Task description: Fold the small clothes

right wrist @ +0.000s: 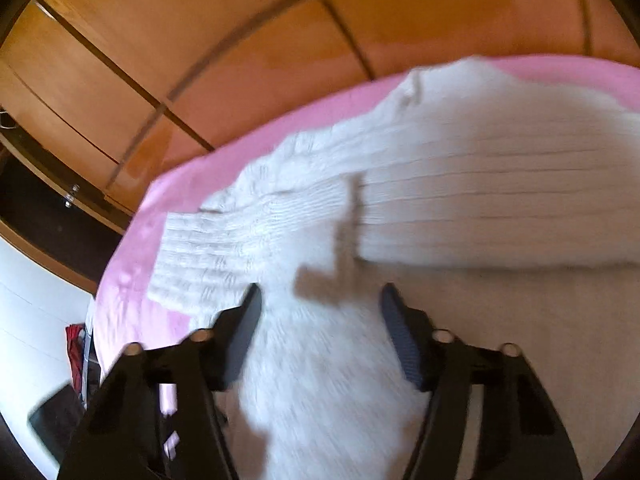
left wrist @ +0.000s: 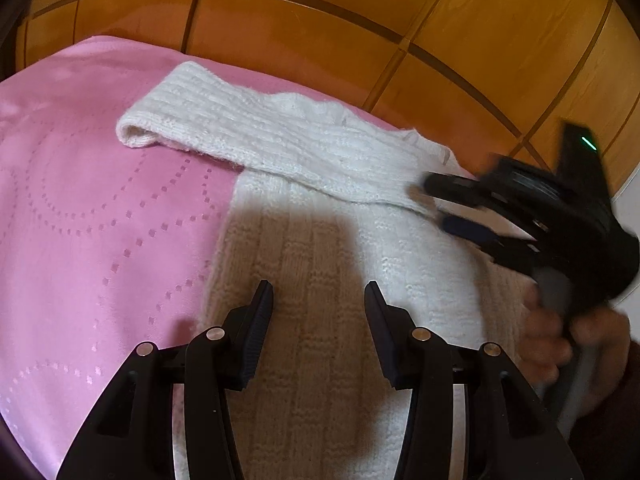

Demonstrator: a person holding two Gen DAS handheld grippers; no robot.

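A small white knit sweater (left wrist: 332, 240) lies on a pink bedspread (left wrist: 88, 208), with one sleeve (left wrist: 224, 120) folded across its upper part. My left gripper (left wrist: 319, 292) is open and empty, just above the sweater's body. My right gripper (left wrist: 434, 204) shows blurred at the right of the left wrist view, open, over the sweater's right edge. In the right wrist view, the right gripper (right wrist: 320, 294) is open and empty over the sweater (right wrist: 440, 200), which is blurred by motion. The other sleeve (right wrist: 208, 256) lies out to the left there.
Orange wooden wardrobe doors (left wrist: 320, 20) stand behind the bed. In the right wrist view, the bed's edge (right wrist: 116, 264) drops to a white floor at the left, with dark and red items (right wrist: 76, 352) beside it.
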